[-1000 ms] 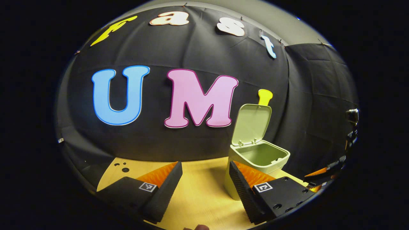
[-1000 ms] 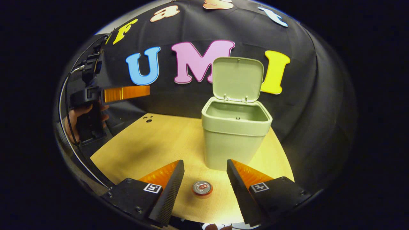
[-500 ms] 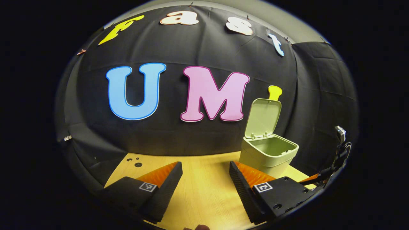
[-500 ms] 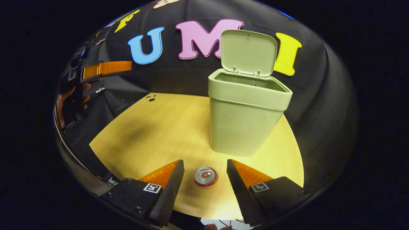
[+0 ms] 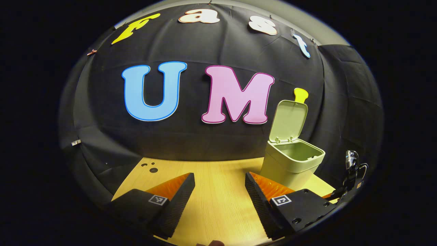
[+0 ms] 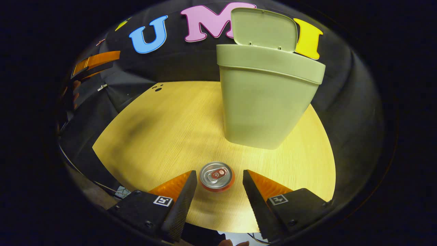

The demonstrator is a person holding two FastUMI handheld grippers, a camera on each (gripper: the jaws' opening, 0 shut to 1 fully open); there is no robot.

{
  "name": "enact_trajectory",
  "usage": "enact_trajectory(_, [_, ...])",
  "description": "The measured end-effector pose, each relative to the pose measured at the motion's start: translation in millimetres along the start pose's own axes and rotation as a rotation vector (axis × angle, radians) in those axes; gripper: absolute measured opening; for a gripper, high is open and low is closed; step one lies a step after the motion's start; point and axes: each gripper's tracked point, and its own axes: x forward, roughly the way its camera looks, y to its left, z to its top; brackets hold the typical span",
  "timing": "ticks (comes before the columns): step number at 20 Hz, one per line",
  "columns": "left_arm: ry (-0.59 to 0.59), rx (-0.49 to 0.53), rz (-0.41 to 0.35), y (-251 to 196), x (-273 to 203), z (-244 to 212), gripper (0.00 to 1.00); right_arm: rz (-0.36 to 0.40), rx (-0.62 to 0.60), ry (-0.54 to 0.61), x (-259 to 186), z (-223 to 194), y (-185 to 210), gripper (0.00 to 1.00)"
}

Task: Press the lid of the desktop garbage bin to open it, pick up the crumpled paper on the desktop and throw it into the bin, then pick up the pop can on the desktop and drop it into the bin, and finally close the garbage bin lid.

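Observation:
The pale green garbage bin (image 6: 266, 99) stands on the wooden desktop (image 6: 164, 130) with its lid (image 6: 264, 29) swung up. In the left gripper view the bin (image 5: 290, 164) is at the right, lid (image 5: 289, 120) upright. A red pop can (image 6: 216, 176) stands upright in front of the bin, seen from above. My right gripper (image 6: 218, 179) is open, lowered over the can, whose top lies between the fingertips without touching them. My left gripper (image 5: 220, 181) is open and holds nothing, off to the left of the bin above the desktop (image 5: 218, 201).
Small dark holes (image 6: 157, 89) mark the desktop's far left corner. In the right gripper view the other gripper (image 6: 95, 61) and the hand holding it sit at the far left. The desk's front edge lies just below my right gripper.
My right gripper has dropped and moved forward, so the can now sits between its fingertips and the bin looms larger. My left gripper has drawn back leftward, away from the bin.

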Motion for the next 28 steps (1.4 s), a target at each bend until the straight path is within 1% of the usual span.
enact_trajectory(5, [0.017,-0.006,0.016,6,0,-5,0.95,0.016,0.008,0.055,20,-14,2,0.87])
enact_trajectory(7, [0.02,-0.009,0.021,6,-1,-6,0.95,0.024,0.0,0.069,25,-17,4,0.89])
enact_trajectory(8, [0.021,-0.006,0.024,7,-2,-7,0.95,0.023,-0.009,0.072,29,-18,5,0.94])
enact_trajectory(10, [0.024,-0.002,0.026,7,-3,-8,0.95,0.02,-0.027,0.086,36,-20,5,0.96])
enact_trajectory(12, [0.03,-0.005,0.026,7,-4,-10,0.95,0.006,-0.042,0.103,42,-25,2,0.96])
enact_trajectory(14, [0.031,-0.009,0.026,7,-3,-11,0.95,0.009,-0.047,0.12,48,-28,3,0.96])
enact_trajectory(15, [0.033,-0.009,0.026,7,-3,-11,0.95,-0.001,-0.053,0.114,49,-26,1,0.94])
enact_trajectory(16, [0.033,-0.007,0.026,7,-3,-11,0.95,-0.006,-0.058,0.112,47,-26,0,0.84])
enact_trajectory(17, [0.033,-0.006,0.027,7,-3,-11,0.95,-0.005,-0.061,0.115,47,-27,0,0.8])
enact_trajectory(18, [0.034,-0.007,0.027,7,-3,-11,0.95,-0.006,-0.063,0.116,46,-27,0,0.84])
enact_trajectory(23, [0.04,-0.008,0.014,3,0,-12,0.95,-0.015,-0.105,0.07,34,-10,-6,0.82])
enact_trajectory(28, [0.041,-0.004,-0.003,-3,3,-12,0.95,0.006,-0.083,0.003,4,19,-3,0.82])
